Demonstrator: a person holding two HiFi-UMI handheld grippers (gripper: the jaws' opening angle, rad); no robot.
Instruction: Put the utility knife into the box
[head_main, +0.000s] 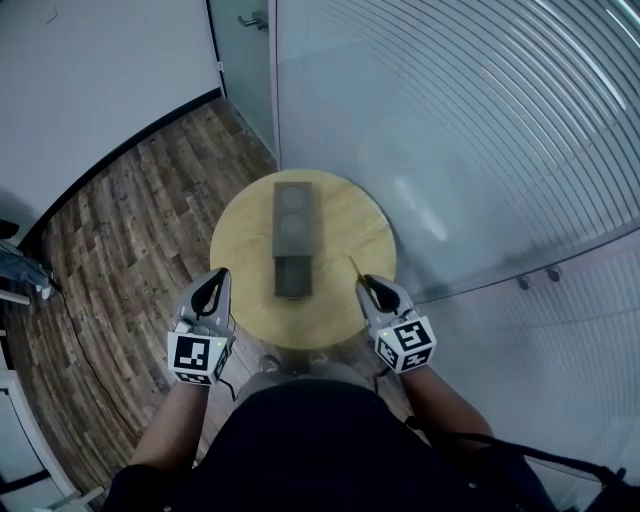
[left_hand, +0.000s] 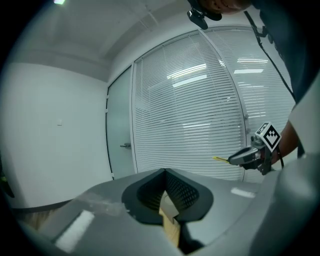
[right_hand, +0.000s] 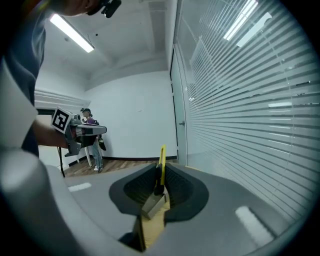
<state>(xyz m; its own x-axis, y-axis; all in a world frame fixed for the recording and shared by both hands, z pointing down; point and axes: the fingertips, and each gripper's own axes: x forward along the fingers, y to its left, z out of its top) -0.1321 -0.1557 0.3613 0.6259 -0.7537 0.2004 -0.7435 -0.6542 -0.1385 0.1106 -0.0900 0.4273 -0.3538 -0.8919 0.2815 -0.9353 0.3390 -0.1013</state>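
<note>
A dark grey box (head_main: 293, 215) lies on the round wooden table (head_main: 240, 250), with its drawer (head_main: 293, 278) slid out toward me. My right gripper (head_main: 366, 285) hovers at the table's near right edge, shut on a thin yellow utility knife (head_main: 355, 268) that sticks out past its tips. In the right gripper view the knife (right_hand: 161, 162) stands upright between the jaws of the right gripper (right_hand: 160, 175). My left gripper (head_main: 218, 275) hangs over the near left edge, jaws together and empty. In the left gripper view the left gripper (left_hand: 165, 172) holds nothing, and the right gripper (left_hand: 245, 156) shows at the right.
A curved glass wall with blinds (head_main: 480, 130) runs close behind and to the right of the table. A glass door (head_main: 243, 60) stands at the back. Wood floor (head_main: 120, 230) lies to the left. A person (right_hand: 92, 122) stands far off in the right gripper view.
</note>
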